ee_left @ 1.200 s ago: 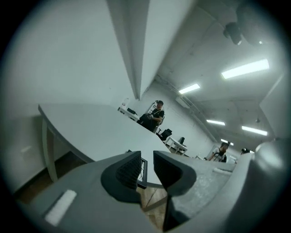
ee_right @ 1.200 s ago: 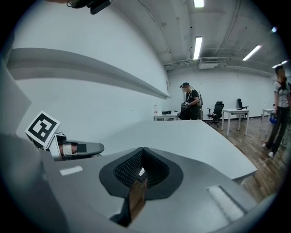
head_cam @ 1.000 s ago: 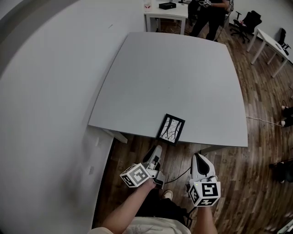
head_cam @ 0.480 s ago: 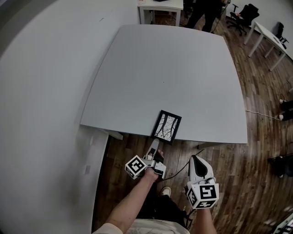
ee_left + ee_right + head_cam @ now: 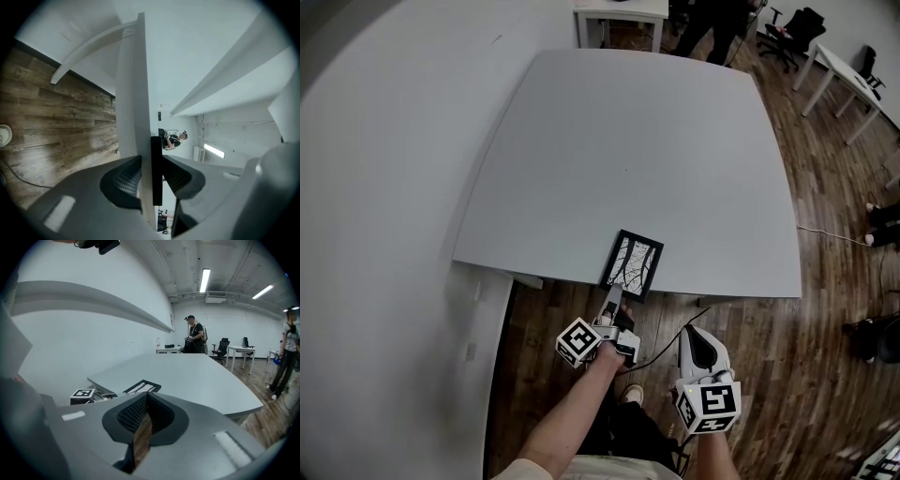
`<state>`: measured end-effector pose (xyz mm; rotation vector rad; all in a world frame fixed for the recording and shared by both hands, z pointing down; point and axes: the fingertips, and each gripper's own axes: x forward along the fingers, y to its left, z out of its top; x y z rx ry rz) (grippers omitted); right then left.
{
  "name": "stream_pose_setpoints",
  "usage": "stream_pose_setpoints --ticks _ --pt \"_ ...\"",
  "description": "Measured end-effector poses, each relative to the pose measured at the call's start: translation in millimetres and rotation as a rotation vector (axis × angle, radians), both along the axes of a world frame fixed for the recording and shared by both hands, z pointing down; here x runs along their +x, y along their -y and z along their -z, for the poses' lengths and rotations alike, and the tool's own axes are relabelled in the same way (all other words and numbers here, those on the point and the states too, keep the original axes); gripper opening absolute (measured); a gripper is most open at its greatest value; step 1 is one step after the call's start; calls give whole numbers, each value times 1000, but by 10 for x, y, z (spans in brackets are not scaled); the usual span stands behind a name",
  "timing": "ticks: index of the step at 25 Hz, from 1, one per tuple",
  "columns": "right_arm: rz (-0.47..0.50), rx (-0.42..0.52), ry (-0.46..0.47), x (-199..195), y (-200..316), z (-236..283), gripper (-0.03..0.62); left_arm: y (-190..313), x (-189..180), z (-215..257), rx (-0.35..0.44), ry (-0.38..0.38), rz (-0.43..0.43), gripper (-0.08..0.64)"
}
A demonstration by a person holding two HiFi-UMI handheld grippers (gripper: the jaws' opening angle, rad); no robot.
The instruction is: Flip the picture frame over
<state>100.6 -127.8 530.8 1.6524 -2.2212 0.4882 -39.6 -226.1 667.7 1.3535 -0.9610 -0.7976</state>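
Note:
A black picture frame with a branch-pattern picture lies face up on the grey table, its near end hanging over the table's front edge. My left gripper reaches up from below that edge. In the left gripper view the frame's thin black edge stands between the jaws; one jaw is against it and a gap shows at the other. My right gripper hangs lower over the floor, jaws together and empty. The right gripper view shows the frame and the left gripper's marker cube.
A white wall runs along the table's left side. Wood floor lies in front and to the right, with a cable on it. At the far end stand a person, a white desk and an office chair.
My left gripper has moved forward and up from near my body to the frame's overhanging end. The right gripper has stayed low in about the same place.

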Motion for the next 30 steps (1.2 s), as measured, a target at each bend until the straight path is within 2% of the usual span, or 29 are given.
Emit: stream_pose_setpoints --ticks 5,7,18,25,30 --pt "7 -5 -11 -11 3 -35 25 0 1 8 16 -2 10 131" --pt "10 -4 -14 -27 3 -42 25 -6 -9 28 23 2 12 78" --pt "15 7 -16 23 -72 0 25 -52 -35 170 32 -20 52 72" --pt "22 22 -12 -14 -108 31 25 -39 -99 407 94 22 45 72" --pt "27 31 -7 -56 -122 74 25 9 -187 670 142 107 34 72"
